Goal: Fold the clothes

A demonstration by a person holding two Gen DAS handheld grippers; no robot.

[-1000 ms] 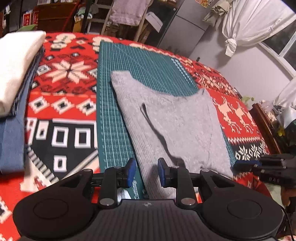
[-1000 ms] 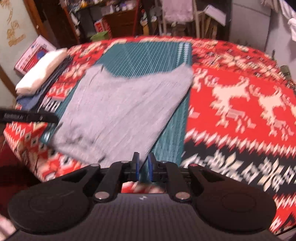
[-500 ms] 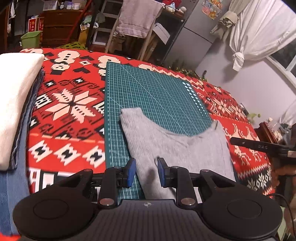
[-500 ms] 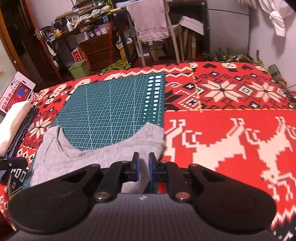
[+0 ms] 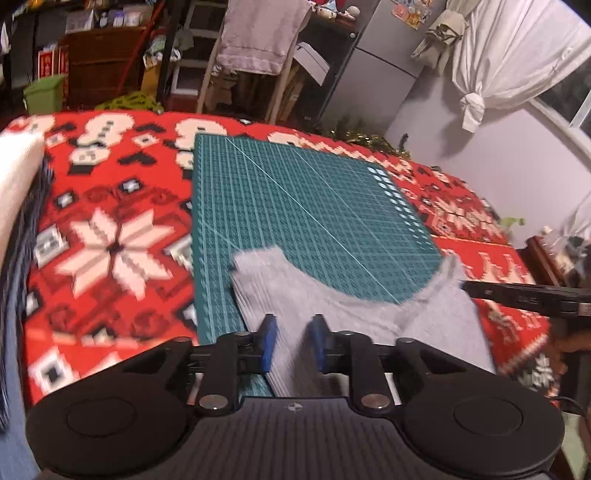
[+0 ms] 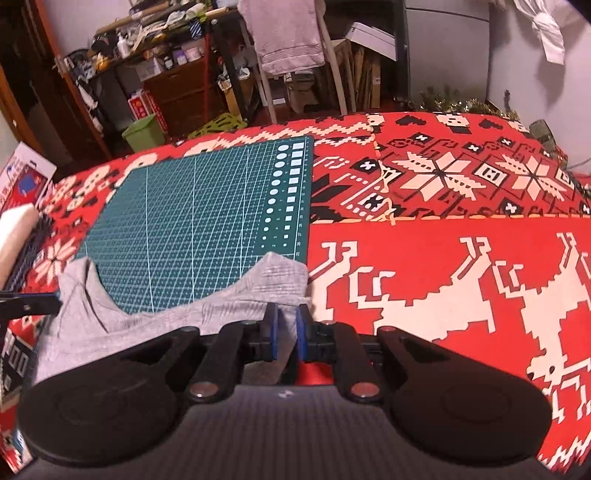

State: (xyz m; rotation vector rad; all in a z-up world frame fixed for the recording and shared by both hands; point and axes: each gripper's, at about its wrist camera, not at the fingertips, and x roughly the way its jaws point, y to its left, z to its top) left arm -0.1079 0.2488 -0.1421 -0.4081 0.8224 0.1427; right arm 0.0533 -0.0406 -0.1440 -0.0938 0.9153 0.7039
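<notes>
garment: grey ribbed top (image 5: 373, 317), lying at near edge of green cutting mat (image 5: 295, 206); scooped neckline faces the far edge, two shoulder straps point away; body runs off mat's near edge toward the cameras
carrier: bed/table (cannot tell which) under red patterned blanket (image 6: 443, 258); mat lies left of blanket's middle in right wrist view
left gripper (image 5: 292, 341): blue pads parted by a moderate gap, over garment's left side near mat's left edge; nothing clamped that I can see; image is motion-blurred
right gripper (image 6: 284, 330): pads close together, narrow gap; grey fabric by the right strap sits in that gap; can't tell if actually pinched
right strap: at mat's right edge, touching blanket
stack: folded white and dark clothes (image 5: 16, 192) at blanket's left edge, well apart from garment
background: chair with pinkish towel (image 6: 284, 33) beyond far edge
</notes>
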